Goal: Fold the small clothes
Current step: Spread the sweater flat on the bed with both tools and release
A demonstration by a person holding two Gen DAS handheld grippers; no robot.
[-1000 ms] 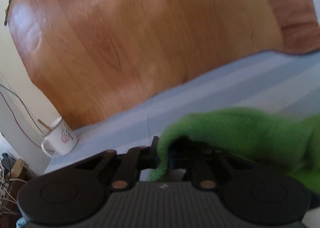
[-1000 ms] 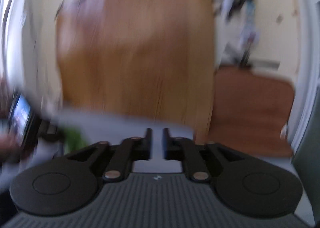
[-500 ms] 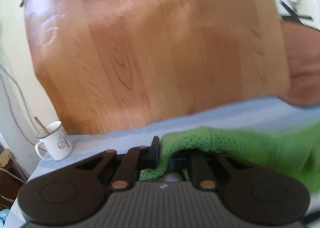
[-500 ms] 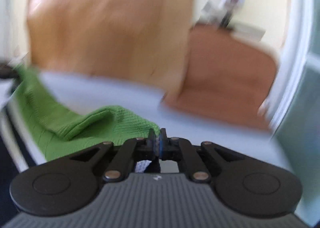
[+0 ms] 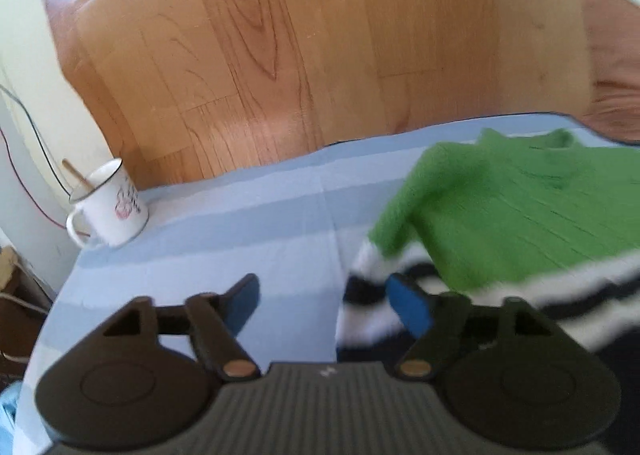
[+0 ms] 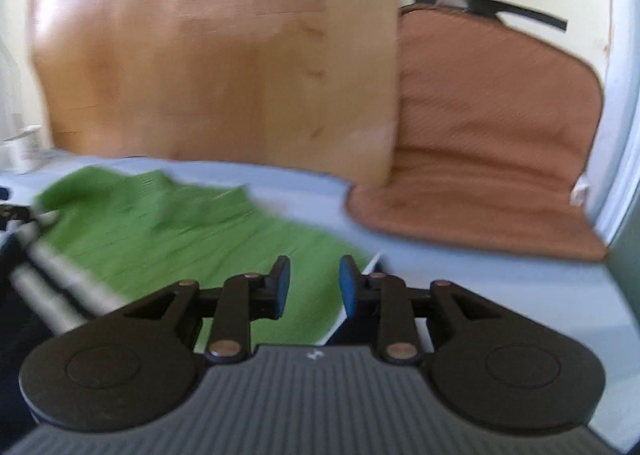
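A small green knit sweater point(image 5: 520, 211) with white and black striped trim lies flat on the light blue striped cloth point(image 5: 240, 231). It also shows in the right wrist view point(image 6: 160, 231). My left gripper point(image 5: 324, 299) is open and empty, just left of the sweater's striped cuff point(image 5: 368, 295). My right gripper point(image 6: 312, 287) is open and empty, low over the sweater's right part near its white edge.
A white enamel mug point(image 5: 108, 207) with a stick in it stands at the cloth's far left corner. A brown cushion point(image 6: 480, 143) lies at the far right. A wooden board point(image 5: 300, 43) rises behind the table.
Both grippers were shut on the green sweater half a second ago. Both have opened and let it go, and the sweater now lies spread on the cloth.
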